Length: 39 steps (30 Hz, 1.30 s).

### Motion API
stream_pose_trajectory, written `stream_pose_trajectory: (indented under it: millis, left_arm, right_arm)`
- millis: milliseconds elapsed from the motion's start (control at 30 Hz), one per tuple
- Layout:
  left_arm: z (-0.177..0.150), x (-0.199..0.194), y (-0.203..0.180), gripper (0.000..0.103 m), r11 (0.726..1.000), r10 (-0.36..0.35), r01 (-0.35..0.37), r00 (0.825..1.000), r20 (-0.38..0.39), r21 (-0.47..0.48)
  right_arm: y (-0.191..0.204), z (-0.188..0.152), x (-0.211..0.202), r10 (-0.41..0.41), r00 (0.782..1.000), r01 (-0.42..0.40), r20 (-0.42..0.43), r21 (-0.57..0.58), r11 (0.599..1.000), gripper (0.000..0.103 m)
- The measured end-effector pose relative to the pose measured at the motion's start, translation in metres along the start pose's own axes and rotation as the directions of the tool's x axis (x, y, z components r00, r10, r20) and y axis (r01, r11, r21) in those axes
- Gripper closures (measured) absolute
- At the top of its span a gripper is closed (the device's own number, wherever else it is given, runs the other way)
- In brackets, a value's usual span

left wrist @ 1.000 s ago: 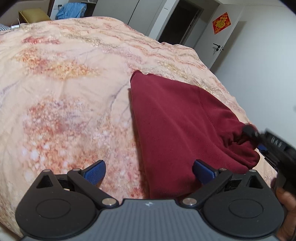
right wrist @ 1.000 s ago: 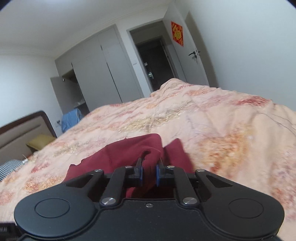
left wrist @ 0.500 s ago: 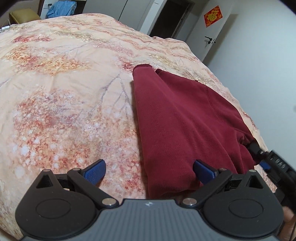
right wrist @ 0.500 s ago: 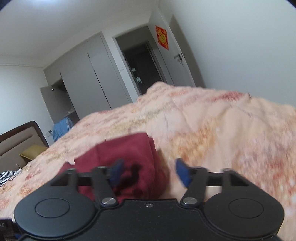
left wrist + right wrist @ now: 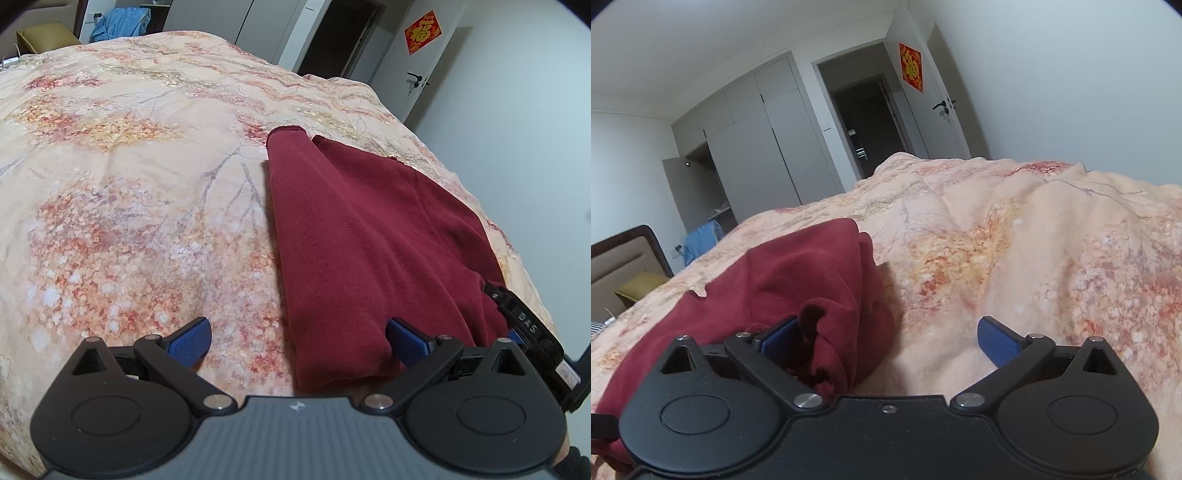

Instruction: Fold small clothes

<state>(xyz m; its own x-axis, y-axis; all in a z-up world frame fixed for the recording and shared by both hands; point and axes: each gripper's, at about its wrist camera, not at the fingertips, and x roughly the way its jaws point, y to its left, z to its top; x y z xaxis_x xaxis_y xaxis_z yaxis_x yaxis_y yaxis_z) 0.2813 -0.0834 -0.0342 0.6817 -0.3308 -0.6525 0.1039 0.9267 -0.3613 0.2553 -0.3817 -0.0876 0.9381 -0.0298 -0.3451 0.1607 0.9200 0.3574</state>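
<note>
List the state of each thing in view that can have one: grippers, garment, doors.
Left gripper: open, empty, over the garment's near edge.
Right gripper: open, bunched cloth between its fingers.
Red garment: folded lengthwise, lying on the bed.
Room door: open.
Wardrobe door: open.

A home bedroom: floral-quilted bed, padded headboard, built-in wardrobe, red door decoration.
</note>
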Motion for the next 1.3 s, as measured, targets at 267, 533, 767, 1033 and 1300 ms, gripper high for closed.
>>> stream_pose_trajectory:
  millis: [267,533,767,1033,1300]
  left_arm:
    - [-0.003,-0.001,0.001,0.001,1.000,-0.005,0.005,1.000,0.012,-0.003]
    - [-0.005,-0.001,0.002,0.001,1.000,-0.010,0.010,1.000,0.019,0.000]
    - [-0.006,-0.002,0.003,0.001,1.000,-0.012,0.012,1.000,0.021,0.000]
    - [-0.006,-0.002,0.004,0.001,1.000,-0.015,0.015,1.000,0.015,-0.004]
    - [-0.007,-0.002,0.005,0.000,1.000,-0.018,0.018,1.000,0.017,-0.007]
  right_arm:
    - [-0.001,-0.005,-0.004,0.016,0.999,-0.016,0.042,0.012,1.000,0.001]
    - [-0.005,-0.008,-0.008,0.040,0.996,-0.043,0.073,0.029,0.999,0.001]
    - [-0.004,-0.009,-0.008,0.038,0.996,-0.040,0.075,0.027,0.999,0.001]
    - [0.006,0.012,-0.017,0.015,1.000,-0.015,-0.011,-0.027,1.000,0.001]
    - [0.027,0.013,-0.039,0.050,0.999,-0.048,0.002,-0.284,0.958,0.037]
